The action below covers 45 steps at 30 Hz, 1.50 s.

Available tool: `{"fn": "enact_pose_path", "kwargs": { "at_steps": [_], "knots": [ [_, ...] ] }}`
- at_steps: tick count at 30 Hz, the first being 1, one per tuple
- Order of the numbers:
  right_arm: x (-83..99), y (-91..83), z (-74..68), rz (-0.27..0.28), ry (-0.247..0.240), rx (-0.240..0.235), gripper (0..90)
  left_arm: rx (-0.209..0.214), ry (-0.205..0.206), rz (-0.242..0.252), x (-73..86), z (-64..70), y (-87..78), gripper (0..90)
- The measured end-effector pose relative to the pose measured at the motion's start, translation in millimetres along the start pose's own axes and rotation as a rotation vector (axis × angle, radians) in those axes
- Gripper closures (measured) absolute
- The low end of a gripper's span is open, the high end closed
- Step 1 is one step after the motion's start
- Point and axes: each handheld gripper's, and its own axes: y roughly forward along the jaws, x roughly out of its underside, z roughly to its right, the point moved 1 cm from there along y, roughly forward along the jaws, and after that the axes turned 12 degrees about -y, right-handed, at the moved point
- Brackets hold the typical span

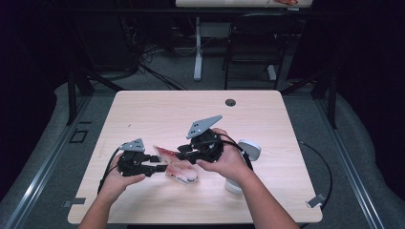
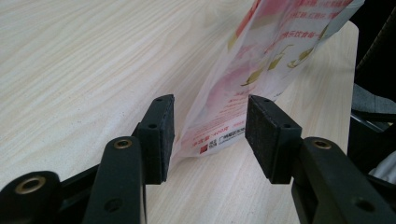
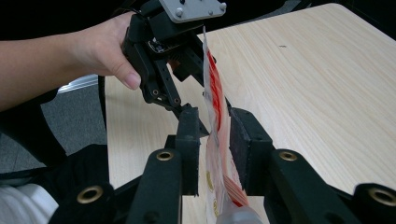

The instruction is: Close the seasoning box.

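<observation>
A thin plastic packet (image 2: 261,60), printed in pink, red and gold with small red writing too fine to be read, is held upright over the wooden table (image 1: 157,107). It is flanked by the wide-open left gripper (image 2: 210,135), untouched. The right gripper (image 3: 214,142) is nearly closed around its edge; contact cannot be told.

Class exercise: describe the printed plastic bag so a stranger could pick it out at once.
On the pale wooden table, look between the two black grippers near the front edge. The plastic bag there is thin, translucent, printed red and pink, unlike the plain white object to its right.
</observation>
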Motion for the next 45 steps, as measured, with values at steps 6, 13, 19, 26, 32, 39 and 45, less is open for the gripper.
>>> {"fn": "enact_pose_path", "kwargs": {
  "at_steps": [6,13,19,26,32,39,45],
  "knots": [
    [1.1,-0.7,1.4,0.013,0.013,0.009,67.2,-0.006,-0.007,0.013,-0.2,-1.4,-1.7,52.0],
    [2.9,-2.5,2.8,0.025,0.027,0.025,58.6,-0.01,-0.012,0.02,-0.2,-2.5,-4.4,51.6],
    [1.5,-4.1,1.4,0.041,0.027,0.035,52.5,-0.015,-0.021,0.037,-0.2,-4.8,-8.1,51.1],
    [-1.1,-4.2,-1.1,0.042,0.003,0.064,47.0,-0.017,-0.032,0.049,0.1,-6.6,-11.2,50.9],
    [-5.8,-7.9,-2.9,0.045,-0.006,0.081,45.7,-0.013,-0.036,0.057,0.3,-6.9,-12.2,50.9],
    [-6.2,-16.5,-2.1,0.039,0.018,0.101,47.2,-0.006,-0.045,0.07,0.4,-8.6,-15.5,50.8],
    [-1.7,-32.5,-2.3,0.051,0.024,0.126,46.6,-0.011,-0.052,0.082,0.9,-9.7,-18.7,50.8]
  ]
}}
